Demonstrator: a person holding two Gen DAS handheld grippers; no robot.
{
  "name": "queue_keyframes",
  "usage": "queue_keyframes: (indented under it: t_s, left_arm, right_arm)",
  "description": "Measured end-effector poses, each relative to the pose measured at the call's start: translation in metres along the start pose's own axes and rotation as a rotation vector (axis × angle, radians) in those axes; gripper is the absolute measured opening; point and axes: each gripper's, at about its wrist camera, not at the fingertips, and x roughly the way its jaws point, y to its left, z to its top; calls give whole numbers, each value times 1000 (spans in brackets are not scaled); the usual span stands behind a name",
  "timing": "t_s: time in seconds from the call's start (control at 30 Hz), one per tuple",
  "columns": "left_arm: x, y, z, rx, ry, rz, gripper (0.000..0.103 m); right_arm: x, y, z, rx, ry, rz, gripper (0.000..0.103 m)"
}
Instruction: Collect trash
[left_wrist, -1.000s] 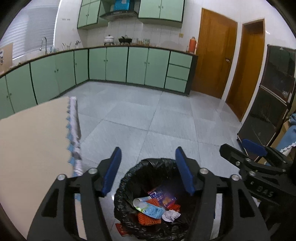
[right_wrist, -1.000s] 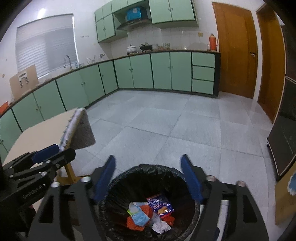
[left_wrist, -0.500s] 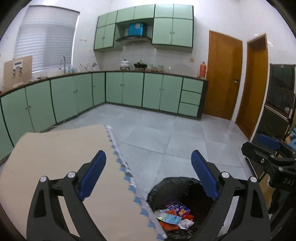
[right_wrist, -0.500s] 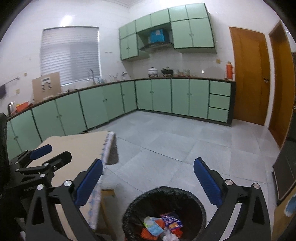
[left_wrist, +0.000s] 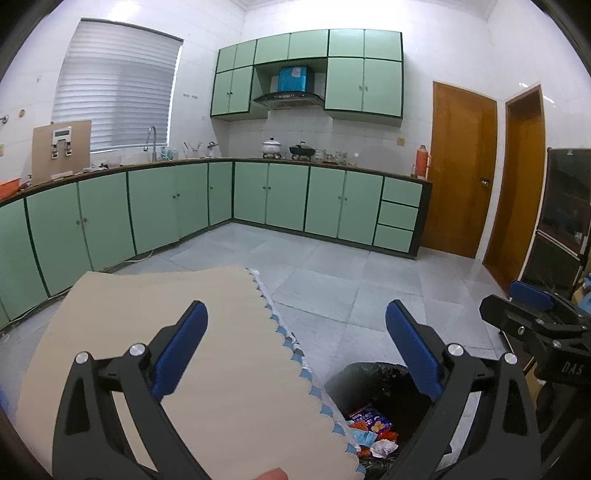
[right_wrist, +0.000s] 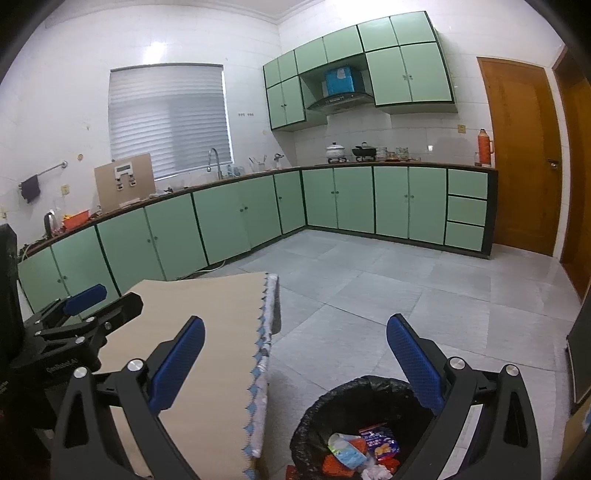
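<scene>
Trash (right_wrist: 364, 452) already lies in the black-lined bin (right_wrist: 332, 410) at near right; both grippers (left_wrist: 295, 354) (right_wrist: 295, 360) hang apart, empty, table (left_wrist: 207, 354) bare

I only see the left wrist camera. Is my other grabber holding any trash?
Observer: No. In the right wrist view the right gripper is open and empty.
Operator: Where's the bin from there?
Observer: The round black-bagged bin sits low between its fingers, nearer the right one.
Operator: Anything on the far left wall I can't see?
Observer: A dark cloth hangs from a metal wall rail.
</scene>
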Motion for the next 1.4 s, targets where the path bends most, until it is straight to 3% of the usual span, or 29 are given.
queue_keyframes:
  t_s: [0.77, 1.4]
  left_arm:
    - [-38, 13, 4, -8, -42, 34, 94]
    - [-44, 13, -2, -4, -48, 43, 94]
  right_arm:
    - [-21, 38, 1, -63, -35, 33, 97]
    - [-23, 36, 2, -68, -37, 40, 97]
